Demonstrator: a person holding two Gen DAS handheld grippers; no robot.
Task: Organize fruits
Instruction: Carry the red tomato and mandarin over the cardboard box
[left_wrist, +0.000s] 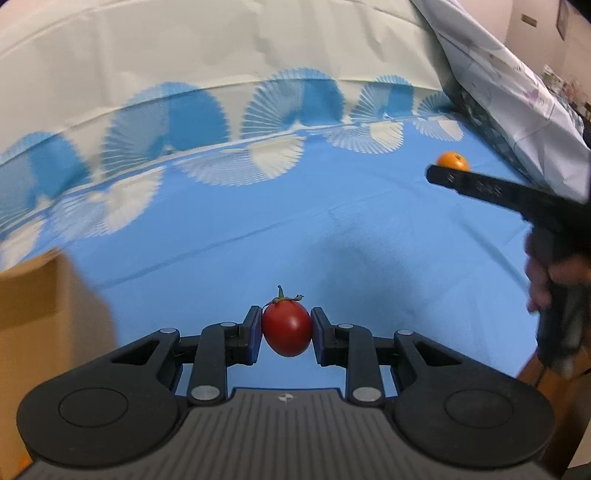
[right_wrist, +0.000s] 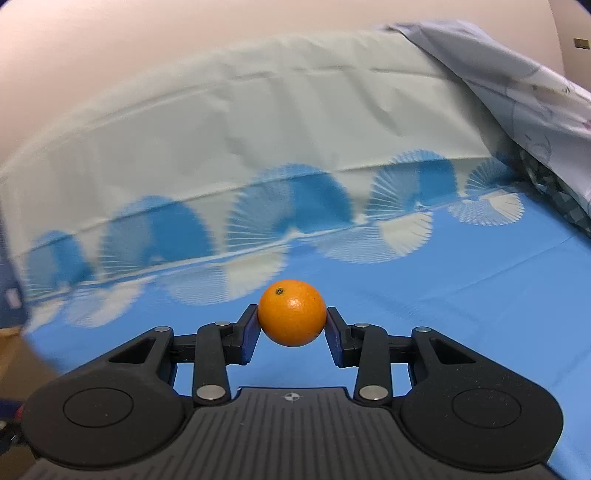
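Here the left gripper (left_wrist: 286, 334) pinches a small red oval tomato (left_wrist: 286, 329) above the blue patterned cloth (left_wrist: 295, 229), a brown cardboard box (left_wrist: 40, 306) lying close to its left, while the right gripper (right_wrist: 291, 326) clamps a round orange fruit (right_wrist: 291, 313) farther off.

Tomato (left_wrist: 286, 328): small, red, glossy, oval. Green stem with dried calyx on top, pointing up and slightly back. Sits upright, pinched on both sides between the blue pads (left_wrist: 253, 329), off the blue cloth.

Orange (right_wrist: 292, 313): small, round, bright orange, slight sheen. Dark stem dimple on upper left, tilted toward camera. Squeezed at its widest point between blue pads (right_wrist: 249, 334), held above the cloth. In the left wrist view it shows far right, partly hidden behind a black finger.
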